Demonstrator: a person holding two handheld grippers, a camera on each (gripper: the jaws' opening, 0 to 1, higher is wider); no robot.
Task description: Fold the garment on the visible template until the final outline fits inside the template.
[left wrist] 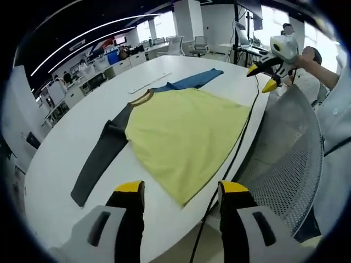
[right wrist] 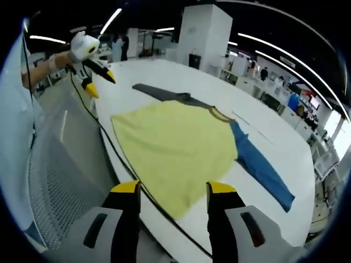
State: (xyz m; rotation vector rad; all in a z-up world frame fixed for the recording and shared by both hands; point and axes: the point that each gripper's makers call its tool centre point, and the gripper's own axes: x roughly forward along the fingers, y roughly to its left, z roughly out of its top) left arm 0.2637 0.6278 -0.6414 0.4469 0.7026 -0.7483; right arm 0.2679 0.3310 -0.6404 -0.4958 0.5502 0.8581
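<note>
A long-sleeved shirt lies flat on the white table (left wrist: 60, 148), its yellow body (left wrist: 186, 131) spread toward the near edge. Its grey sleeve (left wrist: 101, 156) and blue sleeve (left wrist: 192, 81) stretch out to opposite sides. My left gripper (left wrist: 181, 189) hovers open just off the shirt's hem corner, holding nothing. My right gripper (left wrist: 261, 78) is held by a hand at the far side, open and off the cloth. In the right gripper view, the yellow body (right wrist: 175, 142) sits ahead of my open right gripper (right wrist: 173, 189). There my left gripper (right wrist: 102, 85) is raised beyond the grey sleeve (right wrist: 159, 92); the blue sleeve (right wrist: 260, 167) lies right.
A black cable (left wrist: 241, 137) runs along the table's edge beside the hem; the same cable (right wrist: 126, 170) crosses before the right jaws. A mesh chair back (left wrist: 290, 159) stands close to the table. A thin pale strip (left wrist: 149, 83) lies past the collar. Office desks fill the background.
</note>
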